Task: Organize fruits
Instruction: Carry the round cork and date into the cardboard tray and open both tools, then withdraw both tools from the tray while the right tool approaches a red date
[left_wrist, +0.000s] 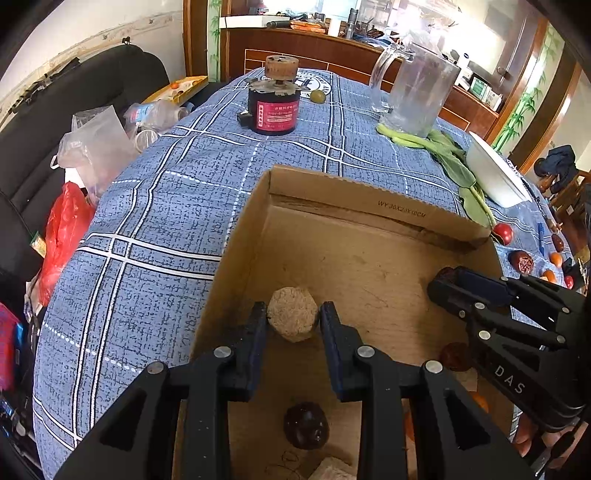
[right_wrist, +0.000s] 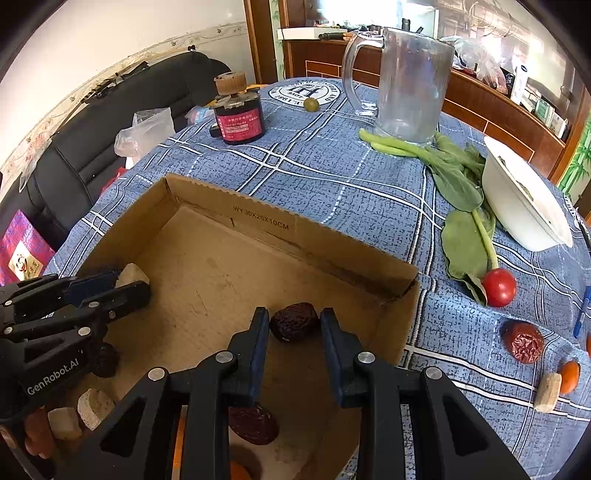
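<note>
Jaws of the left gripper (left_wrist: 293, 319) were clamped on a pale crumbly block (left_wrist: 292, 314) inside the cardboard box (left_wrist: 236, 236); those of the right gripper (right_wrist: 294, 325) were clamped on a dried red date (right_wrist: 294, 321) there. Beyond, a tomato (right_wrist: 498, 287) and a clear jug (right_wrist: 410, 88) were seen on the tablecloth (right_wrist: 332, 166).

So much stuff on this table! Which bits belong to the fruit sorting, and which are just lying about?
Part of the job:
- cardboard box
- dried date in the right hand-held gripper
- beige puck in the left hand-held gripper
- red tomato

Lying about:
- glass mug
- leafy greens
- white bowl
- black canister
</note>
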